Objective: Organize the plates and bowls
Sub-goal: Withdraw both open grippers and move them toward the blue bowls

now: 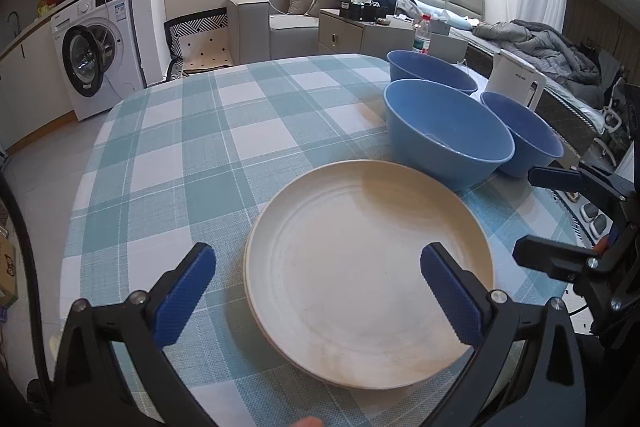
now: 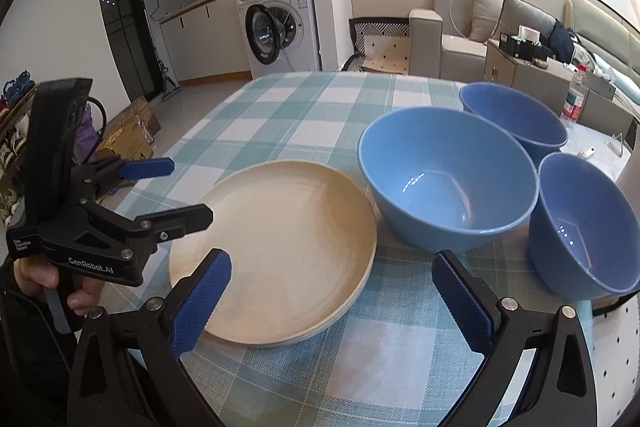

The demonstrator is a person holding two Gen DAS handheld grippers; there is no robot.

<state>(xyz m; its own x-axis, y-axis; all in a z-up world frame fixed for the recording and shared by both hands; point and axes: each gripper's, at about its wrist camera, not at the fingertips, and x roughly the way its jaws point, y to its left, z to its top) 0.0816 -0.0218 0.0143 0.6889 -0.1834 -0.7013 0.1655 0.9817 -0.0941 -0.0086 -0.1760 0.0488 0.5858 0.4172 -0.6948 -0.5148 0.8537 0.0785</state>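
Both grippers hanging above the table, jaws spread wide, gripping nothing. Left gripper straddling the near rim of the cream plate stack, pads clear of it on either side. Right gripper hovering over cloth between that stack and the small near bowl, touching neither.

Plates apparently already stacked: several rims showing at the edge in the right wrist view. Bowls not yet nested: large bowl just beside the stack, far bowl behind it, small near bowl to its right, all three upright and close together.

Likely next step: nesting a smaller bowl into the large one. Advising a pinch on one wall at the rim, one pad inside, one outside, then lifting straight up before crossing over. Glazed wall probably slippery; seating the pads deep.

Obstacles: bowls crowding each other, little room for a pad between the walls. White kettle and water bottle standing past the bowls. Left gripper close on the right gripper's left; keeping the two apart.
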